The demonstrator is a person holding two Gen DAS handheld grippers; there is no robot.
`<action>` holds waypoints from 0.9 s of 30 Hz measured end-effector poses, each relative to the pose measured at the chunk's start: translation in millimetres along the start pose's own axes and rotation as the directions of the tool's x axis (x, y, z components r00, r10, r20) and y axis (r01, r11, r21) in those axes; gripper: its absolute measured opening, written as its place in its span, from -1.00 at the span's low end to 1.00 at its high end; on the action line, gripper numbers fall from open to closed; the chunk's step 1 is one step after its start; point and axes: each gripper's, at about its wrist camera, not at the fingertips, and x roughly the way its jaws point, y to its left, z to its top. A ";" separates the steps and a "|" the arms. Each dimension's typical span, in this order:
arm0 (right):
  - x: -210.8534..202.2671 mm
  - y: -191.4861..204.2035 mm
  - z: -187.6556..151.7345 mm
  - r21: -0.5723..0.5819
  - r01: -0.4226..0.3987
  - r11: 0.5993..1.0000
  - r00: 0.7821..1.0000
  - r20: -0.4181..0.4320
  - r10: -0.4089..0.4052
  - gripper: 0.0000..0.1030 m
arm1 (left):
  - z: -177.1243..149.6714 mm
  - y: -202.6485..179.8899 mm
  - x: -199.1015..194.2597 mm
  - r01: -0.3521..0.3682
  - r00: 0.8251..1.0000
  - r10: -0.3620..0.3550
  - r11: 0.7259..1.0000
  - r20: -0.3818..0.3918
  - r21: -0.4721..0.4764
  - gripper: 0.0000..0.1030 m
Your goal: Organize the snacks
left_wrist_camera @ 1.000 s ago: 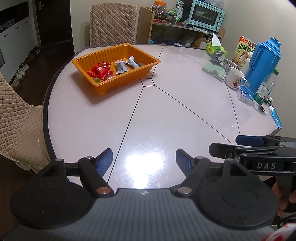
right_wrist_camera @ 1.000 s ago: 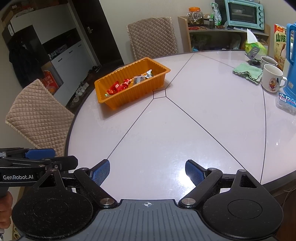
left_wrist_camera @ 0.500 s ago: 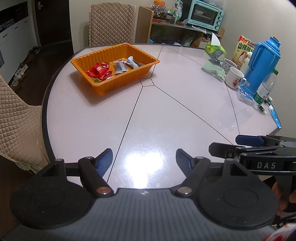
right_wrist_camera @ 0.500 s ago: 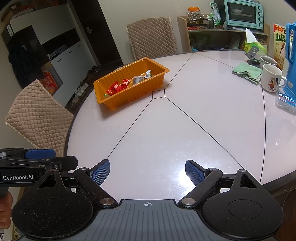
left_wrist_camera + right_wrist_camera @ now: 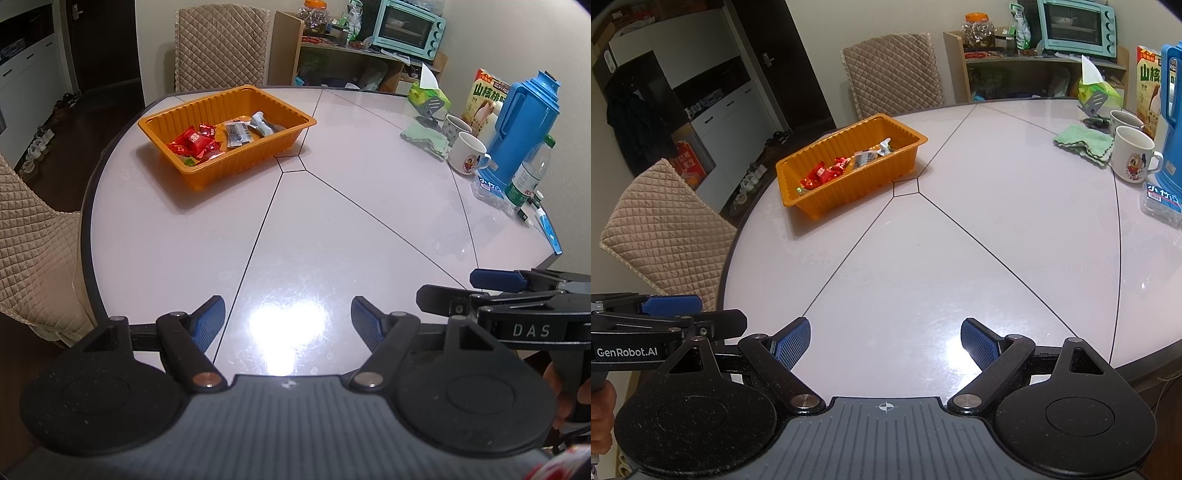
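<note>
An orange tray (image 5: 207,181) stands on the far left of the round white table (image 5: 332,229); it also shows in the right wrist view (image 5: 849,192). In it lie red snack packets (image 5: 194,142) and grey-and-silver packets (image 5: 243,131). My left gripper (image 5: 288,317) is open and empty, low over the table's near edge, far from the tray. My right gripper (image 5: 884,339) is open and empty too, beside it. Each gripper shows at the edge of the other's view.
At the right edge stand a blue thermos (image 5: 524,125), two mugs (image 5: 467,153), a green cloth (image 5: 424,136), a tissue pack (image 5: 428,96), a water bottle (image 5: 528,177) and a carton. Quilted chairs (image 5: 221,44) stand at the back and left. A shelf holds a toaster oven (image 5: 406,29).
Both grippers have drifted slightly; the tray sits a little further left in both views. Both jaws stay open and empty.
</note>
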 end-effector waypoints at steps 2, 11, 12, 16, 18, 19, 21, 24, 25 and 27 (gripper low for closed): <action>0.0 0.0 0.0 0.000 0.000 1.000 1.000 -0.001 0.000 0.71 | 0.3 -0.5 0.7 0.000 1.000 0.000 1.000 -0.001 0.001 0.42; 0.7 -3.7 0.9 0.003 0.002 1.000 1.000 -0.002 -0.002 0.71 | 1.0 -1.0 1.6 0.001 1.000 -0.001 1.000 -0.002 0.002 0.42; 0.7 -3.4 1.0 0.003 0.001 1.000 1.000 -0.002 -0.001 0.71 | 1.0 -1.0 1.6 0.001 1.000 -0.001 1.000 -0.002 0.002 0.42; 1.7 -6.1 1.4 0.007 0.003 1.000 1.000 -0.003 -0.002 0.71 | 1.1 -1.3 1.7 0.002 1.000 -0.002 1.000 -0.003 0.002 0.42; 1.7 -6.5 1.5 0.008 0.003 1.000 1.000 -0.003 -0.003 0.71 | 1.4 -1.5 2.2 0.002 1.000 -0.002 1.000 -0.002 0.003 0.42; 1.9 -7.4 1.5 0.009 0.003 1.000 1.000 -0.003 -0.003 0.71 | 1.5 -1.7 2.5 0.002 1.000 -0.002 1.000 -0.002 0.004 0.42; 2.2 -7.7 1.7 0.009 0.003 1.000 1.000 -0.003 -0.003 0.71 | 1.8 -2.4 4.3 0.003 1.000 -0.003 1.000 -0.002 0.005 0.42; 2.2 -7.7 1.9 0.009 0.003 1.000 1.000 -0.003 -0.003 0.71 | 1.8 -2.4 4.2 0.002 1.000 -0.002 1.000 -0.002 0.005 0.42; 2.2 -7.7 1.9 0.008 0.003 1.000 1.000 -0.004 -0.003 0.71 | 1.9 -2.4 4.1 0.002 1.000 -0.002 1.000 -0.002 0.005 0.42; 2.2 -7.8 1.9 0.008 0.003 1.000 1.000 -0.003 -0.003 0.71 | 1.9 -2.3 4.1 0.003 1.000 -0.003 1.000 -0.002 0.005 0.42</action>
